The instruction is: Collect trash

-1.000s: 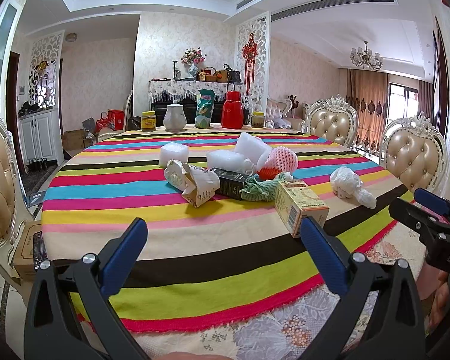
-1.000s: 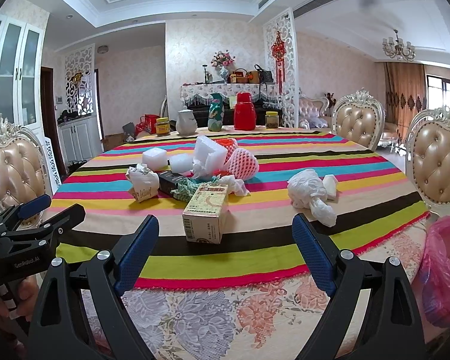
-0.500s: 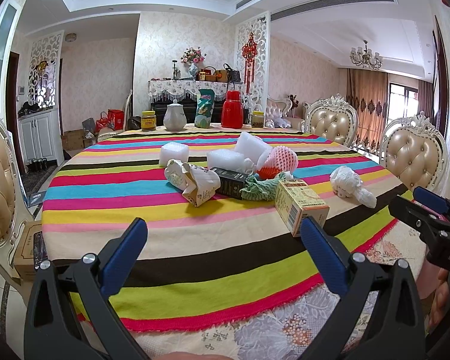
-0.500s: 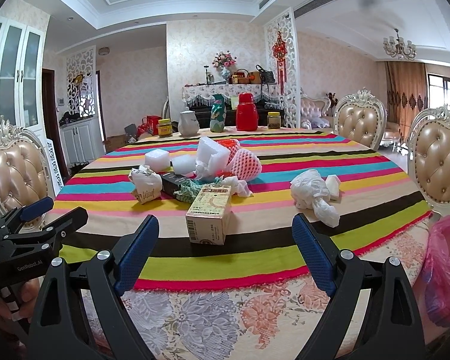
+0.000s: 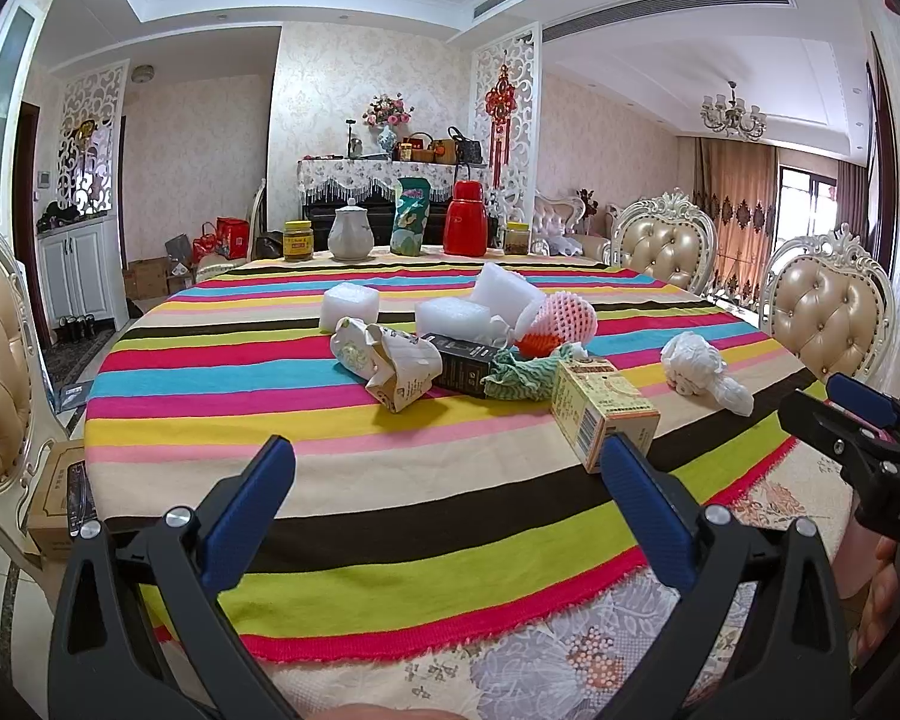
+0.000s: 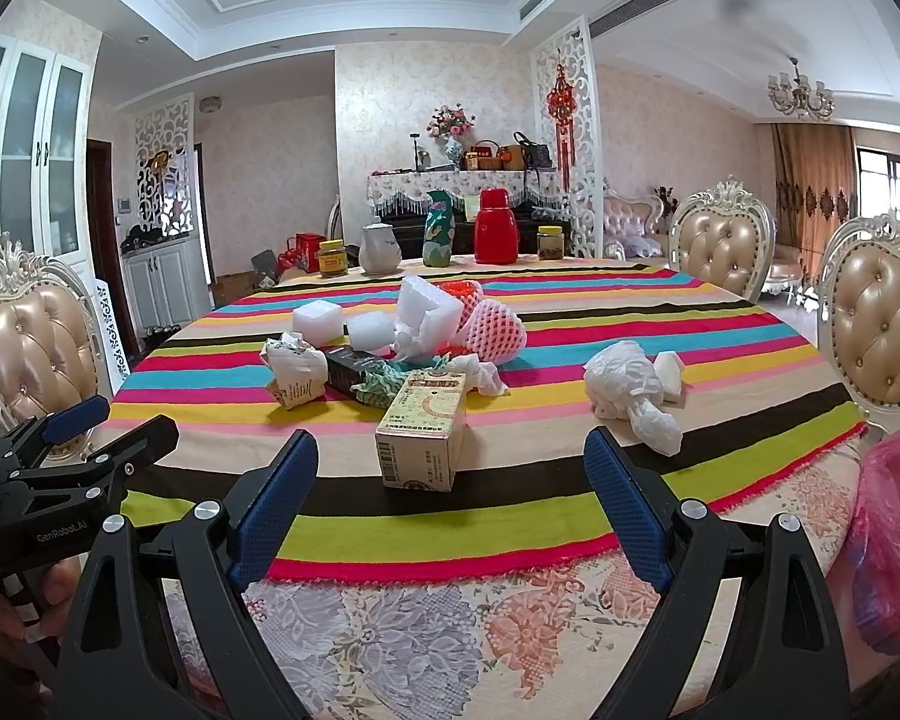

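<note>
Trash lies on the striped tablecloth [image 5: 222, 396]: a yellow carton [image 6: 423, 429] nearest me, also in the left wrist view [image 5: 600, 414], a crumpled paper bag [image 5: 390, 363], a black box [image 5: 465, 363], a green net [image 5: 522, 378], white foam blocks [image 5: 349, 309], a pink foam net [image 5: 564, 318] and a crumpled white bag [image 6: 627, 390]. My left gripper [image 5: 450, 510] is open and empty over the table's near edge. My right gripper [image 6: 450, 498] is open and empty just short of the carton. A pink plastic bag [image 6: 888, 534] hangs at the right edge.
A jar [image 5: 298, 240], a white teapot [image 5: 350, 234], a green pouch [image 5: 411, 216] and a red thermos [image 5: 465, 228] stand at the far edge. Padded chairs [image 6: 882, 336] ring the table. A cardboard box [image 5: 60, 498] sits on the left chair.
The right gripper has crept slightly forward toward the yellow carton. The left gripper has barely moved. Both stay open.
</note>
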Tool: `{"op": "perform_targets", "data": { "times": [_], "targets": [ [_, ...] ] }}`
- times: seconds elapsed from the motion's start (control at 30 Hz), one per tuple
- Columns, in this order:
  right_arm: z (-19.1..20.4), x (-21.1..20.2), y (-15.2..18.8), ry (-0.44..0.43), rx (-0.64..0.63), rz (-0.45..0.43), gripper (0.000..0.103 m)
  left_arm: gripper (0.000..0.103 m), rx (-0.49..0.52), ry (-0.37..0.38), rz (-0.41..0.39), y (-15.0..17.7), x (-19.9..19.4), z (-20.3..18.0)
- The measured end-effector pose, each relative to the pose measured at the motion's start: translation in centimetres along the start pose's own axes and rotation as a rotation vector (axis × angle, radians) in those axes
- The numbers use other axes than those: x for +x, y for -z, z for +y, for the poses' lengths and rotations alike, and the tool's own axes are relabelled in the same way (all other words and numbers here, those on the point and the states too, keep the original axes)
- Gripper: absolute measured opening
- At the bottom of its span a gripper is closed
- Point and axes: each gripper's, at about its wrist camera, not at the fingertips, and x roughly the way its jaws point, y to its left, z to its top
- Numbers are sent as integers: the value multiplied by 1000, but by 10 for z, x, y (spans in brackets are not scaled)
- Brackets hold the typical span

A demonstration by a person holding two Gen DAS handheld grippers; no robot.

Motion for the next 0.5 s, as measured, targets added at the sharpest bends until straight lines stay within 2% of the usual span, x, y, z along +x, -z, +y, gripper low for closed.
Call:
{"op": "perform_targets", "data": {
  "times": [0.5],
  "targets": [
    [-1, -2, 1, -1, 8, 0, 85, 99, -2, 1, 3, 5, 3, 0]
  ]
}}
